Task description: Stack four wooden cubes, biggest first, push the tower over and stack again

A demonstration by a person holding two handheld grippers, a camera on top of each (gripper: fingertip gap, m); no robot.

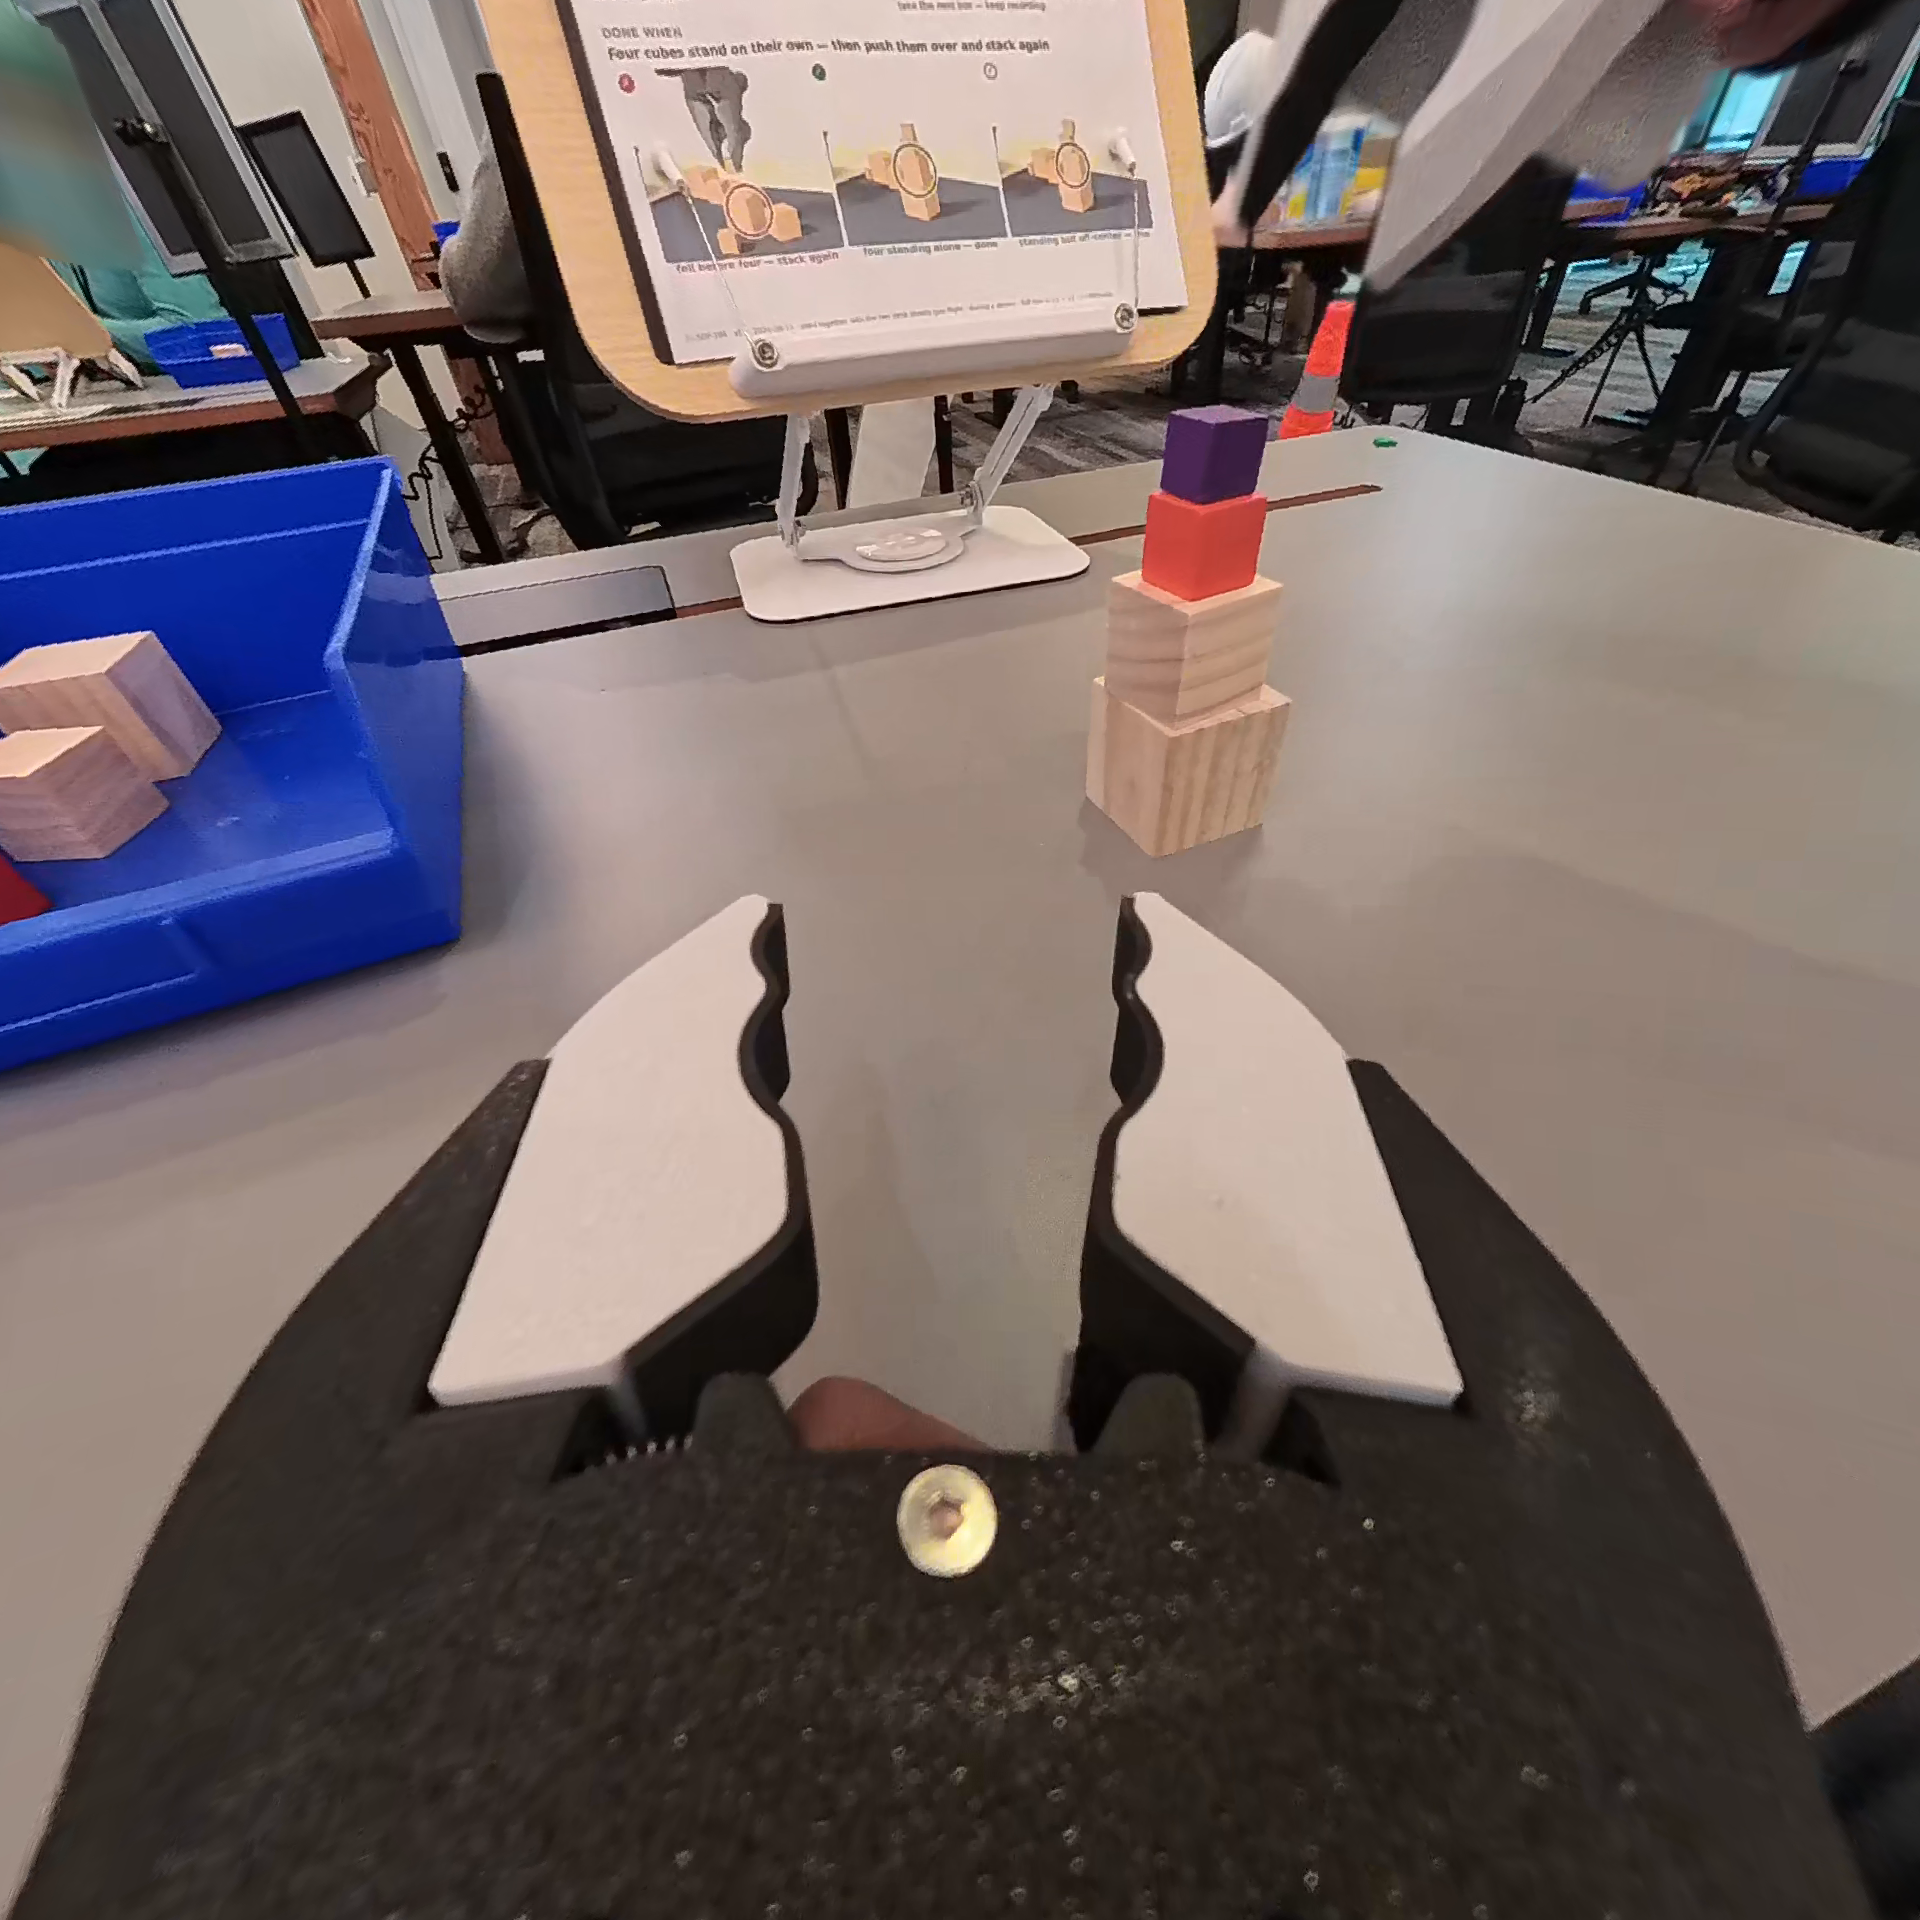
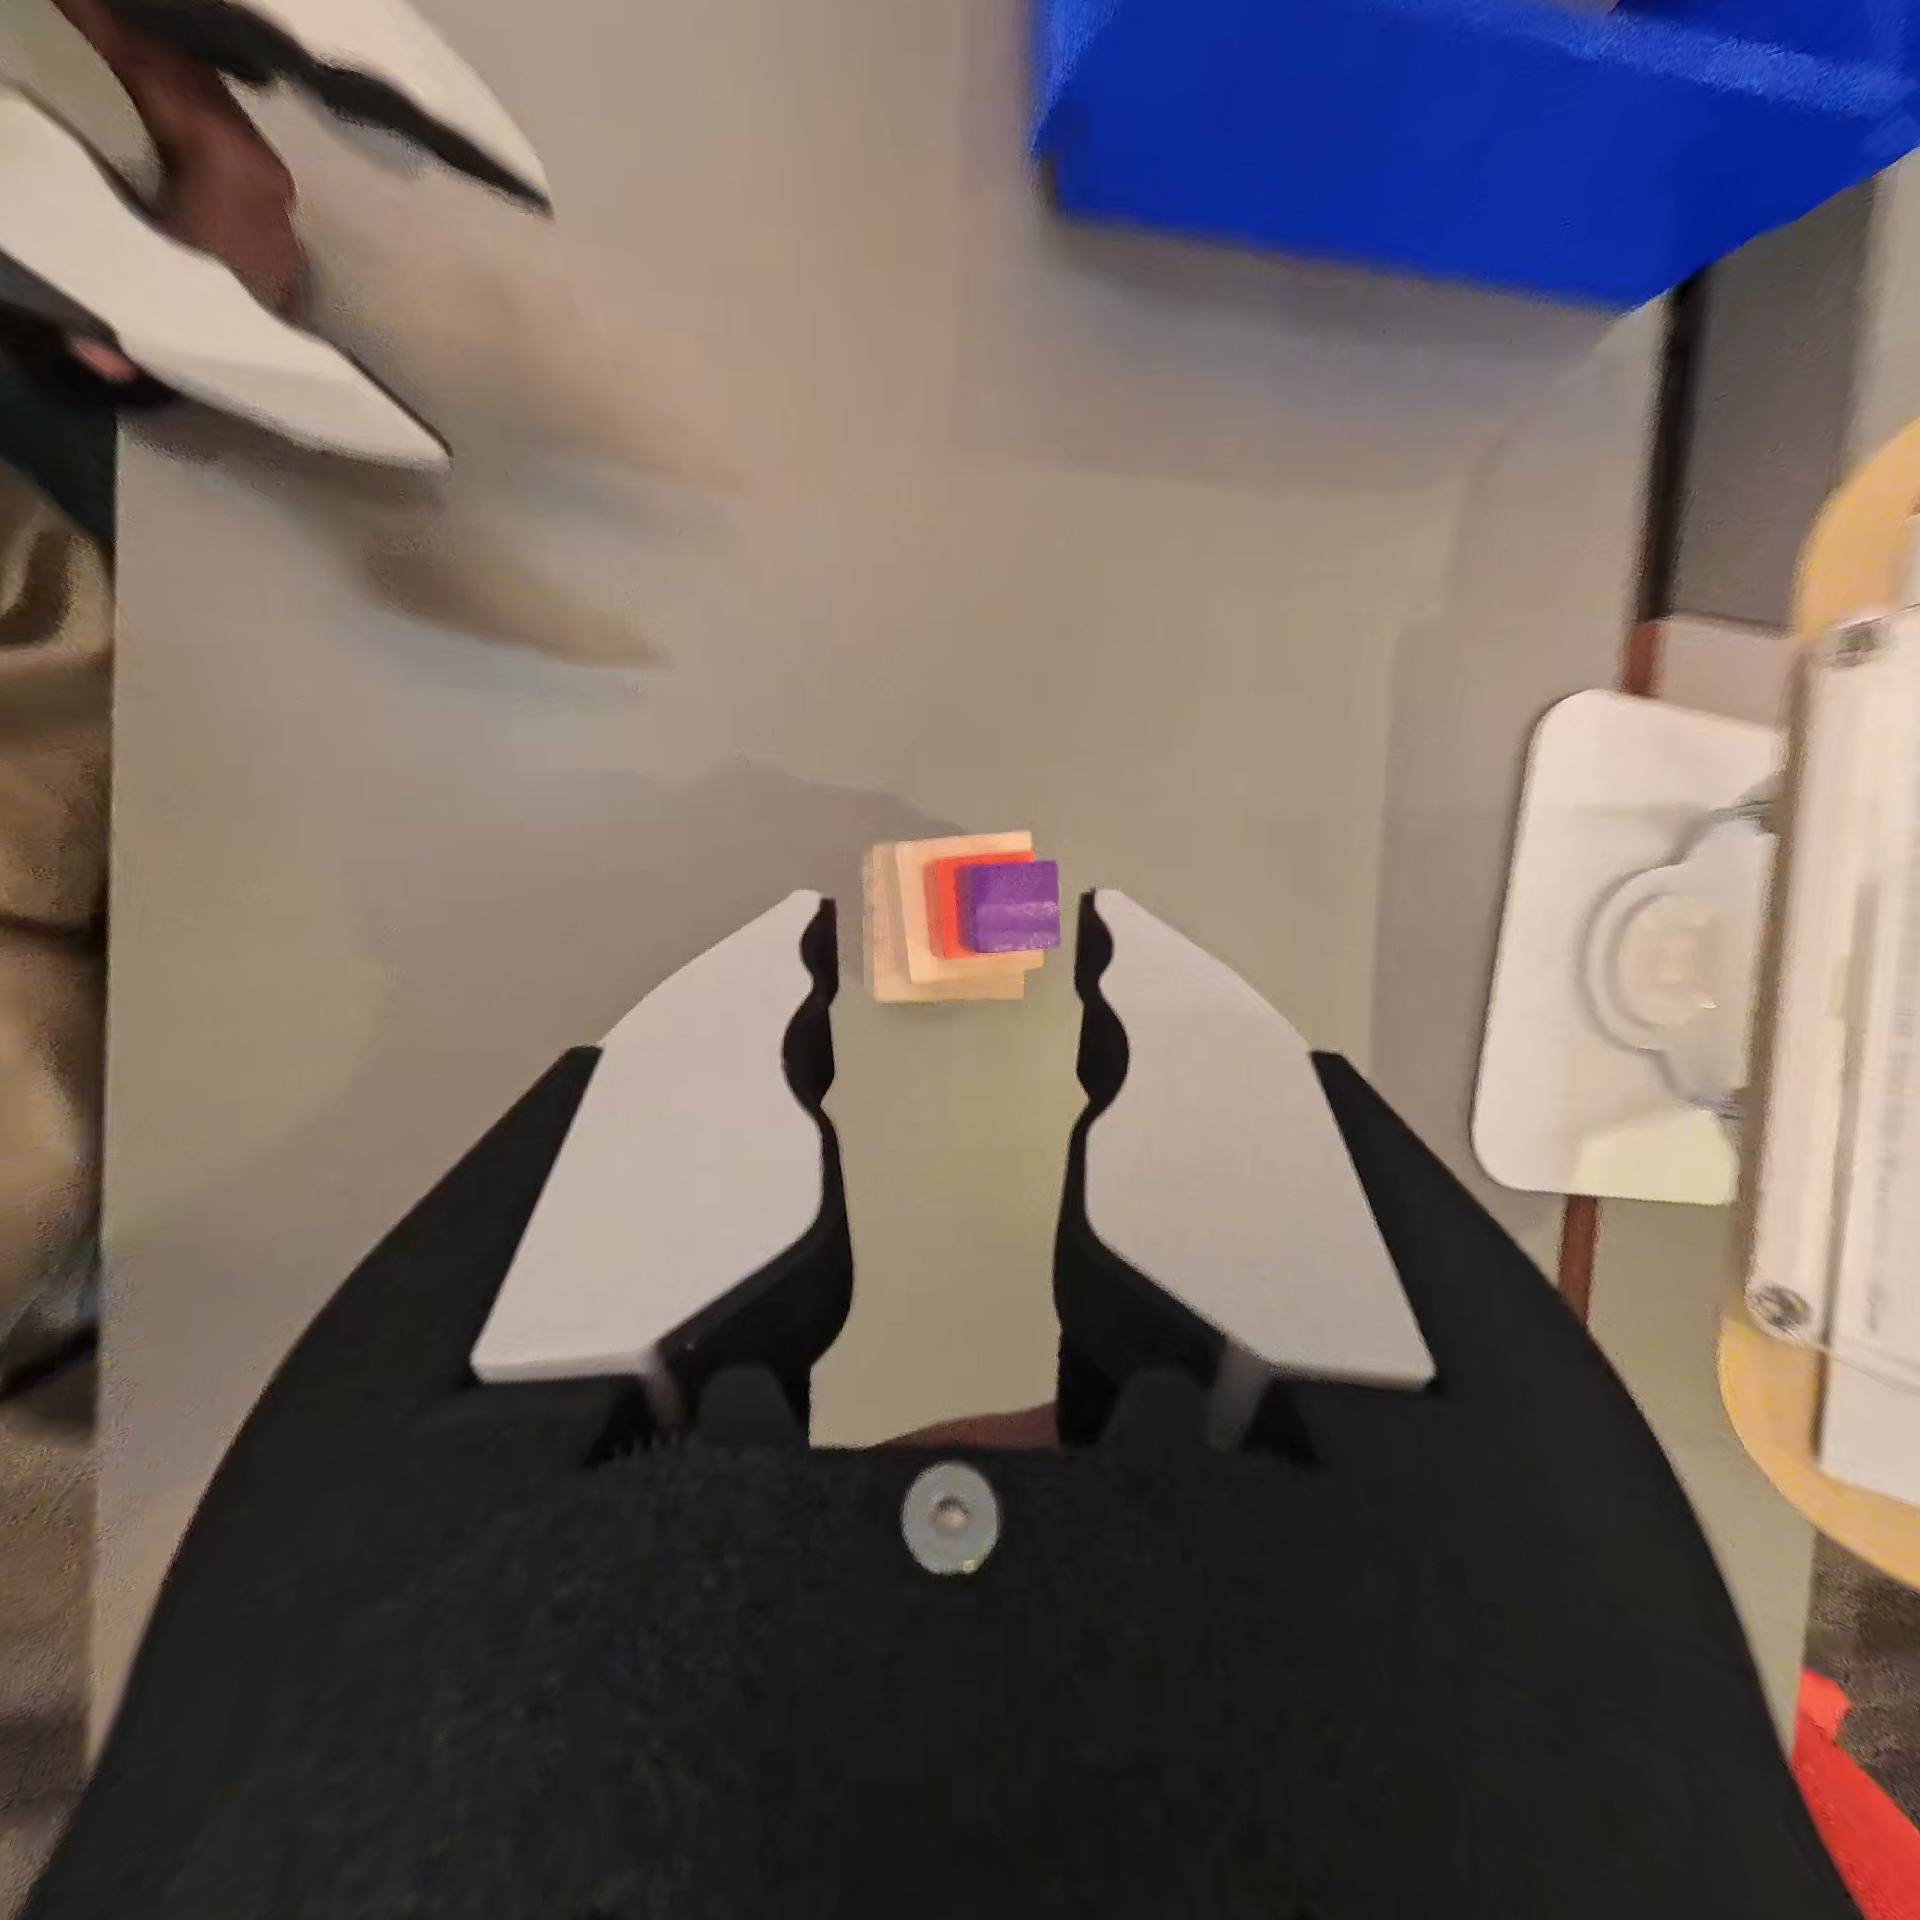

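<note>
A red block (image 1: 16,894) in the blue bin (image 1: 260,582) is cut off at the edge.

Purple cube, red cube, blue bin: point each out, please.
purple cube (image 1: 1210,464), left wrist view, front face.
red cube (image 1: 1202,548), left wrist view, front face.
blue bin (image 1: 410,675), left wrist view, right wall.

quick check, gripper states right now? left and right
Left gripper: open, empty, low over the table, short of the tower.
Right gripper: open, empty, high above the tower, looking down on the purple cube.
</note>
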